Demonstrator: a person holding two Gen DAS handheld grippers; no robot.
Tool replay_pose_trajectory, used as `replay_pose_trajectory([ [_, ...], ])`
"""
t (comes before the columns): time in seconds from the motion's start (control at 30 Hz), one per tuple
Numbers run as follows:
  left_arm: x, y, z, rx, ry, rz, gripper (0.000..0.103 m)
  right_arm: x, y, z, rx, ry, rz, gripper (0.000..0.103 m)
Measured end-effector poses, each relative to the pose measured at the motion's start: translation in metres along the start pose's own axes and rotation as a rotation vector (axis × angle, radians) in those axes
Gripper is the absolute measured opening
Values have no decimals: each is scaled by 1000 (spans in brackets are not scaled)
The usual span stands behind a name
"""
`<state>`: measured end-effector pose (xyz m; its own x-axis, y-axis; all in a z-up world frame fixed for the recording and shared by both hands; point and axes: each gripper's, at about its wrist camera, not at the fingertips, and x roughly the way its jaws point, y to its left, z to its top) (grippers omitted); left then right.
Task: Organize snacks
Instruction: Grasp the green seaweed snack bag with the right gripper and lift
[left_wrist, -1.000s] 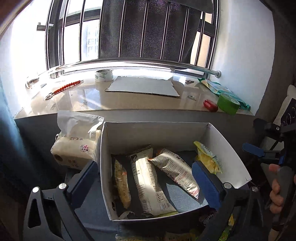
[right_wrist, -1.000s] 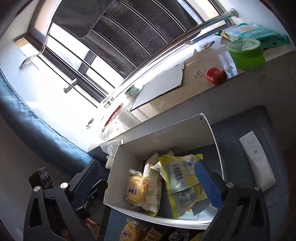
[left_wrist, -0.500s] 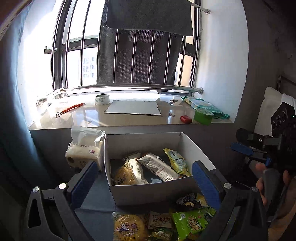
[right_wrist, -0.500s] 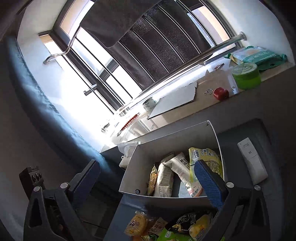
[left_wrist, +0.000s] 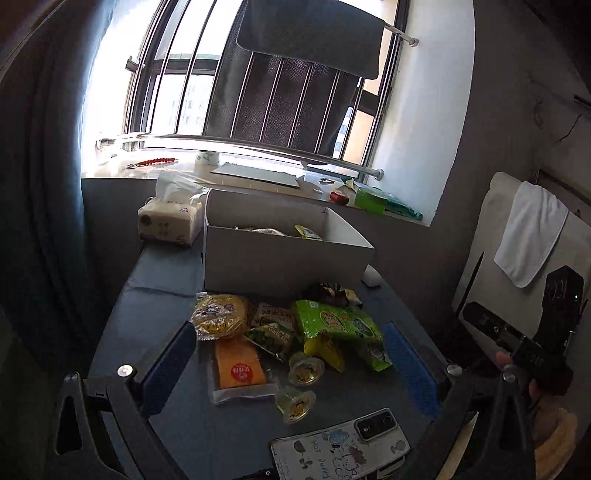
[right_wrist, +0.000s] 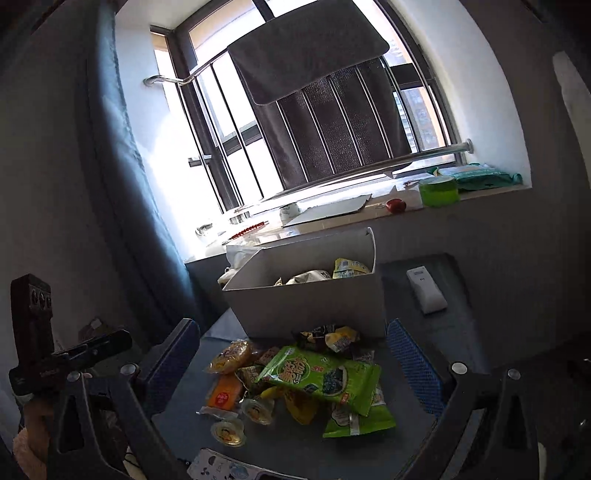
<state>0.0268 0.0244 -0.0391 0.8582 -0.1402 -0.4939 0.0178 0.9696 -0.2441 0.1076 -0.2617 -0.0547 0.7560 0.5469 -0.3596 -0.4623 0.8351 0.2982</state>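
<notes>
Several snacks: loose heap on the blue table top, just in front of the box; none gripped yet.
Green bag (right_wrist: 319, 376): biggest item, lies on top of heap, tilted, overlapping pkts under it; second green pkt (right_wrist: 360, 419) partly beneath.
Round yellow cake pkt (left_wrist: 219, 315): left end of heap, close to box front wall.
Orange pkt (left_wrist: 238, 369): flat on table, nearest left gripper side.
Jelly cups (left_wrist: 306, 368): two small clear ones at near edge of heap, one a bit closer to the phone.
Box (left_wrist: 284, 258): white, open top, behind heap; a few pkts already inside, incl. a yellow one at far right corner; rest of inside hidden by front wall.
Left gripper (left_wrist: 290, 360): fingers spread wide, nothing between them, above near side of heap.
Right gripper (right_wrist: 295, 363): also spread wide & empty, facing heap and box.
Stage (my read): between picks; heap not yet moved into box.
Risk 1: green bag is slick & puffy, so a pinch at the edge could slip, or drag the small pkts under it off the table.
Risk 2: jelly cups are round & small; a jaw closing off-centre may squirt one toward the phone (left_wrist: 341, 452).
Risk 3: box front wall stands high and looks light; a low carry could clip it and shove the box back.
Nearby: tissue pack (left_wrist: 170, 221) left of box, white remote (right_wrist: 426, 290) right of it, clutter on window sill behind.
</notes>
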Motion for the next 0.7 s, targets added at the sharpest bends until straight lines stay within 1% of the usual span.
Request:
replay_pose_trajectory([
  [0.07, -1, -2, -12, 0, 19, -10, 103, -1, 0, -23, -59, 42, -54, 103],
  [0.13, 0, -3, -16, -1, 24, -4, 103, 4, 5, -39, -147, 100, -121, 103],
  [0.2, 0, -4, -17, -7, 29, -16, 103, 5, 10, -49, -221, 112, -171, 103],
  [0.33, 4, -4, -15, -10, 29, -19, 103, 18, 22, -57, -358, 121, -270, 103],
  [0.47, 6, 0, -16, -19, 35, -9, 103, 43, 37, -59, -519, 128, -375, 103],
  [0.57, 9, 4, -18, -25, 48, 2, 103, 69, 48, -60, -642, 168, -405, 103],
  [0.63, 9, 8, -20, -29, 52, 11, 103, 84, 54, -63, -704, 169, -391, 103],
  [0.7, 8, 13, -22, -37, 57, 17, 103, 102, 59, -69, -780, 198, -394, 103],
])
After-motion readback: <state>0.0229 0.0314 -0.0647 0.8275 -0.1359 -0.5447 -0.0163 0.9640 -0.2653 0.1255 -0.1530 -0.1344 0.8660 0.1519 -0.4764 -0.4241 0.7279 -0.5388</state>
